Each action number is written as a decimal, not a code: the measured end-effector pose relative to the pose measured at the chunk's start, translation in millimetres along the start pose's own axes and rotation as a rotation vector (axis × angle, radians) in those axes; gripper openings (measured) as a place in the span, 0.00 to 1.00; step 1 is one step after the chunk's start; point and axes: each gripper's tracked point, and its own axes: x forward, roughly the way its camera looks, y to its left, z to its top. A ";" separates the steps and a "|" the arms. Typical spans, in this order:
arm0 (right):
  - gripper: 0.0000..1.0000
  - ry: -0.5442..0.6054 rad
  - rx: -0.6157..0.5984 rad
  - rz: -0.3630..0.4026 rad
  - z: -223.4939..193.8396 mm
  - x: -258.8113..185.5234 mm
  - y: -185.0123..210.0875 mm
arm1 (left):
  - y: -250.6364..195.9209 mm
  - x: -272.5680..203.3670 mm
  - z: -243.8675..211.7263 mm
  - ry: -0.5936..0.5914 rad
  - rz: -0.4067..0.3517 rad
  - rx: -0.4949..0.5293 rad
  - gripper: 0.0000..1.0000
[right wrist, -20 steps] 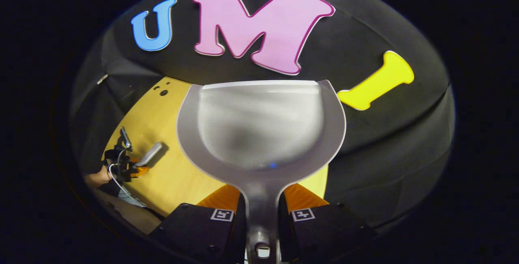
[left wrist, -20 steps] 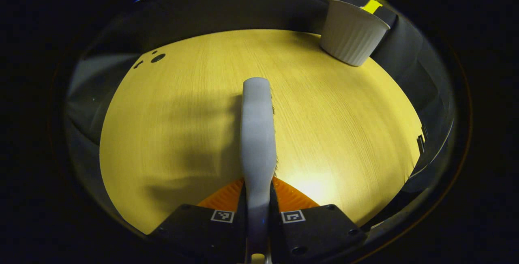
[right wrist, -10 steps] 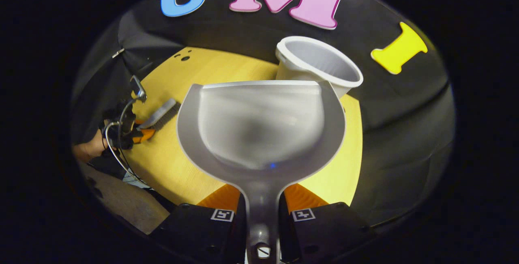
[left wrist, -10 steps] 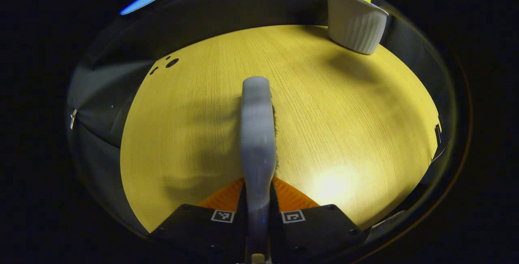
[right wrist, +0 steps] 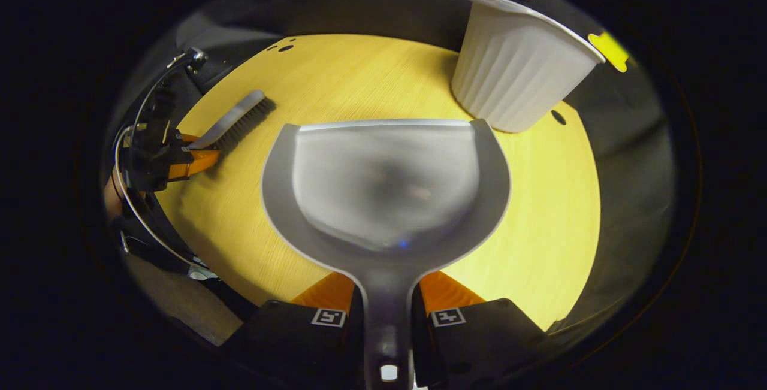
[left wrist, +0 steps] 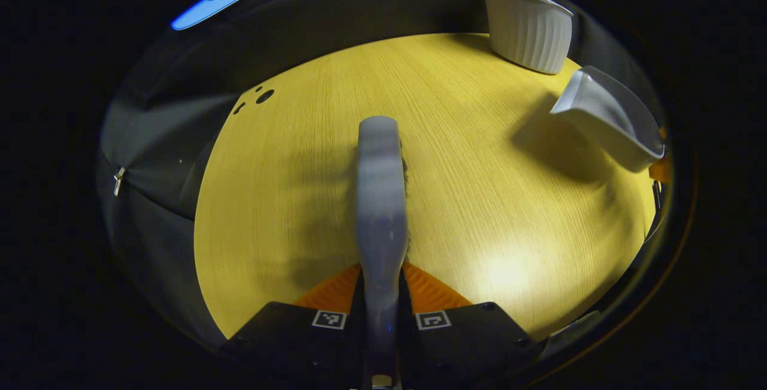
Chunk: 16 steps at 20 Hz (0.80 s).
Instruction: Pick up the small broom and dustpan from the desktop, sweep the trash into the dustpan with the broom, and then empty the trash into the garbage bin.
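Broom (left wrist: 380, 198) handle is clamped in the left gripper (left wrist: 381, 294) over the yellow desktop (left wrist: 467, 156); the right gripper (right wrist: 387, 300) grips the dustpan (right wrist: 386, 180) near the white bin (right wrist: 515, 75).

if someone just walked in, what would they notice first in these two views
The wide grey plastic dustpan, clamped by its handle in the right gripper, spreads over the middle of the right gripper view above the yellow wooden desktop. Beyond its right corner stands the white ribbed garbage bin. In the left gripper view, the left gripper holds the grey small broom, pointing straight ahead.
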 end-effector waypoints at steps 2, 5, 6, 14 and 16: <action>0.37 0.022 0.025 0.007 -8.0 14.2 7.2 | 0.5 0.6 -0.5 0.000 0.006 0.002 0.28; 0.37 0.019 0.049 -0.001 -13.4 30.3 6.9 | -0.3 -0.2 -0.8 0.000 0.009 -0.001 0.28; 0.37 0.024 0.057 -0.004 -15.0 32.1 6.1 | -0.7 0.2 -1.0 0.001 0.009 -0.002 0.28; 0.37 0.041 0.077 -0.008 -25.4 40.2 6.0 | -2.4 2.4 -4.2 0.012 -0.001 -0.015 0.29; 0.38 0.047 0.071 -0.010 -28.4 42.2 6.6 | -2.4 2.7 -4.4 0.015 0.002 -0.017 0.30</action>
